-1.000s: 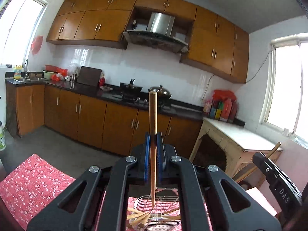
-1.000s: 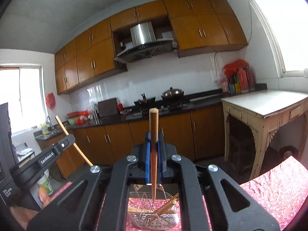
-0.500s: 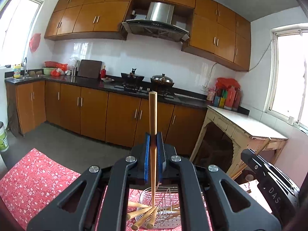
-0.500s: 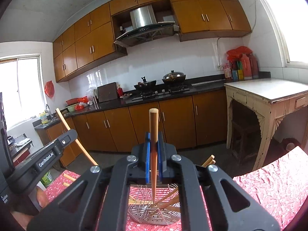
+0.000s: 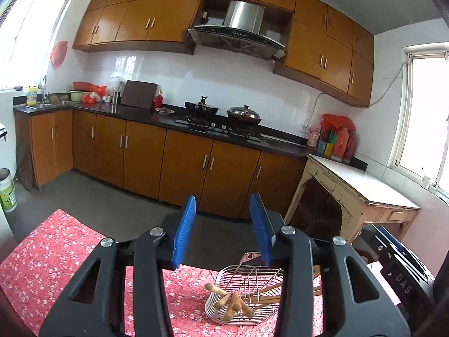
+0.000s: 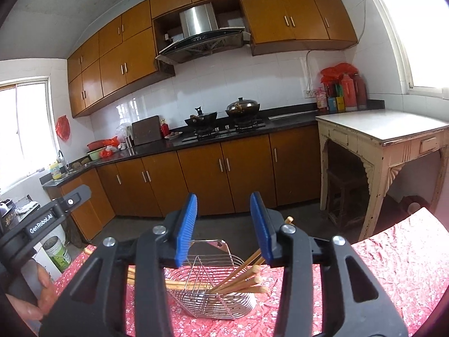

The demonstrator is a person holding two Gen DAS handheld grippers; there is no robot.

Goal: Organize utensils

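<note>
Two tools opening, empty, left tool [image 6: 42,219] marked "GenRobot.AI"

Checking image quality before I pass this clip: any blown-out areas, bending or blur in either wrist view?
Left wrist view: both windows blown white, cabinets bowed by the fisheye, wire basket sharp. Right wrist view: window washed out, corners vignetted dark, chopsticks crisp.

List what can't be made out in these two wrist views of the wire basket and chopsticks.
- Left wrist view: the wire basket's right side, behind the left gripper's frame.
- Right wrist view: the chopsticks' left ends, behind the right gripper's frame.
- Both views: chopstick count, too overlapped.
- Right wrist view: the hand, cut by the edge.
</note>
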